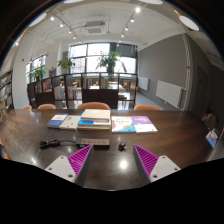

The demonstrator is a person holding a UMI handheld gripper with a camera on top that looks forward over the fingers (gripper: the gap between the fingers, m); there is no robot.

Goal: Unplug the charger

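A pale power strip (95, 143) lies flat on the dark wooden table (170, 135), beyond my fingers and a little to the left. A small dark object (122, 146), apparently the charger, sits just to the right of the strip's end; I cannot tell whether it is plugged in. A black cable (50, 145) runs off the strip's left side. My gripper (113, 160) is open and empty. Its magenta pads (80, 158) stand wide apart, low over the table and short of the strip and the charger.
Books and papers (95, 121) lie across the table's middle, with a blue and pink sheet (133, 125) to their right. Chairs (96, 105) stand along the far side. A bright light reflection shows on the table between my fingers.
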